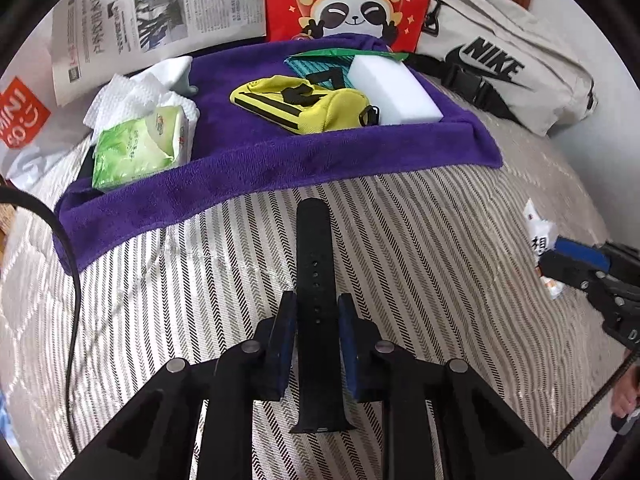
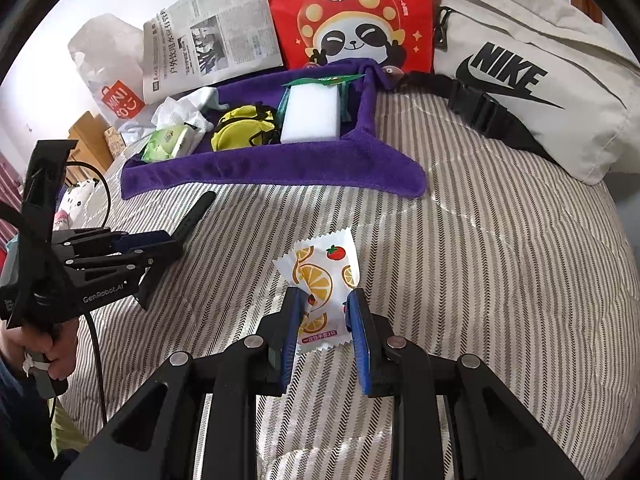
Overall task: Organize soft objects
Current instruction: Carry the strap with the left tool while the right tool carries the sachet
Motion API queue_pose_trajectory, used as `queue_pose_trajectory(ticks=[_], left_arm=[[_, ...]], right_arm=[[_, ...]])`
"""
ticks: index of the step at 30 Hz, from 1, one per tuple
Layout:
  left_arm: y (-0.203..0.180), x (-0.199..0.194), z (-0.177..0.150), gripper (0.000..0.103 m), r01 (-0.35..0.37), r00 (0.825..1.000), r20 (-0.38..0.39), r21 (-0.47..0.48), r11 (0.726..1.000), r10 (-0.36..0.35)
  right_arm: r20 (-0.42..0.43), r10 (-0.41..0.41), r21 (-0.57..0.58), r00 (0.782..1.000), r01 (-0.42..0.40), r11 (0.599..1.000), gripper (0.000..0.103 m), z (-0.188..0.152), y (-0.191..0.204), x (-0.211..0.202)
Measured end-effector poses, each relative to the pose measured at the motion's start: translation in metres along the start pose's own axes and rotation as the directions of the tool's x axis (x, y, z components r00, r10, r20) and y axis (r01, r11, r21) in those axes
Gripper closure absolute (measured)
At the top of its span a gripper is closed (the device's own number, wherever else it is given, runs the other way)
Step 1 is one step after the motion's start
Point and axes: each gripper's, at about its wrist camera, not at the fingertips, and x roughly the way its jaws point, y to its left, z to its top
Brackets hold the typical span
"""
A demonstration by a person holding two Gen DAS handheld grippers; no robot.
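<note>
The left tongs (image 1: 316,320) are clamping a black watch strap (image 1: 316,280) just in front of the purple towel (image 1: 240,168) on the bed; the right tongs (image 2: 322,320) are gripping a fruit-printed sachet (image 2: 320,280) nearer than that towel.

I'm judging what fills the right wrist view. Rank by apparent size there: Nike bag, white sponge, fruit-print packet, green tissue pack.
1. Nike bag
2. White sponge and fruit-print packet: look alike, and the packet is nearer the camera, so unranked
3. Green tissue pack
</note>
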Motion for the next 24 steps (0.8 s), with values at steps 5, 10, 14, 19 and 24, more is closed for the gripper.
queue_pose_trajectory(ticks=[5, 10, 14, 19, 24], left_arm=[[0.008, -0.008, 0.003, 0.083, 0.037, 0.999, -0.008, -0.02, 0.999, -0.038], [0.014, -0.029, 0.002, 0.083, 0.048, 0.999, 0.022, -0.019, 0.999, -0.047], [0.022, -0.047, 0.002, 0.083, 0.056, 0.998, 0.044, -0.026, 0.998, -0.055], [0.032, -0.065, 0.007, 0.083, 0.046, 0.996, 0.073, -0.029, 0.999, -0.044], [0.048, -0.076, 0.02, 0.083, 0.06, 0.994, 0.099, -0.05, 0.997, -0.055]], right_arm=[[-0.003, 0.005, 0.014, 1.0, -0.005, 1.0, 0.078, 0.004, 0.005, 0.001], [0.021, 0.001, -0.005, 1.0, -0.001, 1.0, 0.078, 0.012, 0.016, -0.011], [0.035, 0.005, -0.026, 0.999, -0.004, 1.0, 0.078, 0.022, 0.028, -0.018], [0.049, 0.02, -0.044, 0.999, -0.018, 0.999, 0.078, 0.036, 0.042, -0.02], [0.063, 0.043, -0.06, 0.997, -0.039, 0.997, 0.078, 0.057, 0.055, -0.019]])
